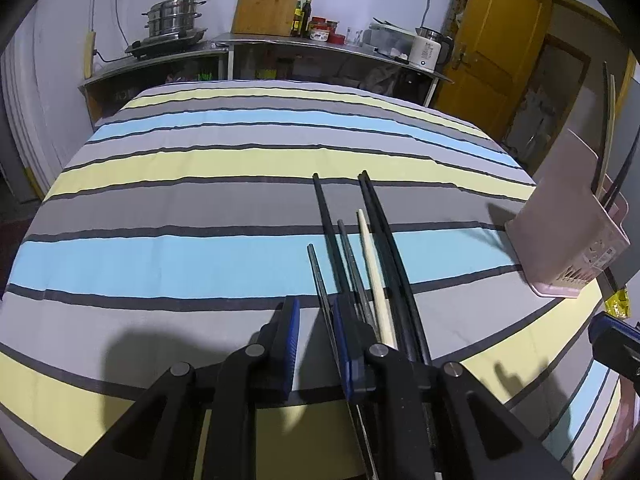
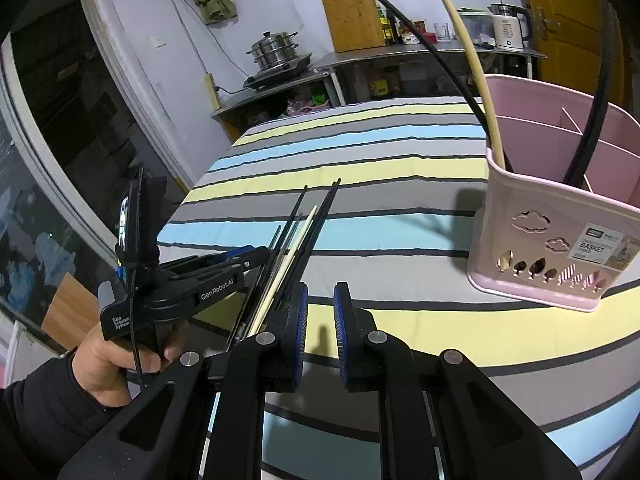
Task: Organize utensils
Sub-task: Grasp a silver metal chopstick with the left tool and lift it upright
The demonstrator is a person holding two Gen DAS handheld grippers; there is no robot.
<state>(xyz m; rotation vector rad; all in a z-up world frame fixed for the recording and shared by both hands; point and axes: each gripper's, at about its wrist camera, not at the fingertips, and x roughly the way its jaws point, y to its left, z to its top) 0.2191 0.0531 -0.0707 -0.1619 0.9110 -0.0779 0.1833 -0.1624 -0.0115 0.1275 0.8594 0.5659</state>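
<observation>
Several chopsticks lie side by side on the striped tablecloth: black ones, grey ones and one cream one. My left gripper is open and low over the cloth, with one grey chopstick between its jaws. In the right wrist view the bundle lies left of my right gripper, which is open and empty. The left gripper shows there too, at the bundle's near end. A pink utensil basket stands at the right and holds two black chopsticks and a cream one. The basket also shows in the left wrist view.
The table carries a cloth striped blue, yellow and grey. Behind it a steel counter holds a steamer pot, a cutting board, bottles and a white kettle. A yellow door is at the right.
</observation>
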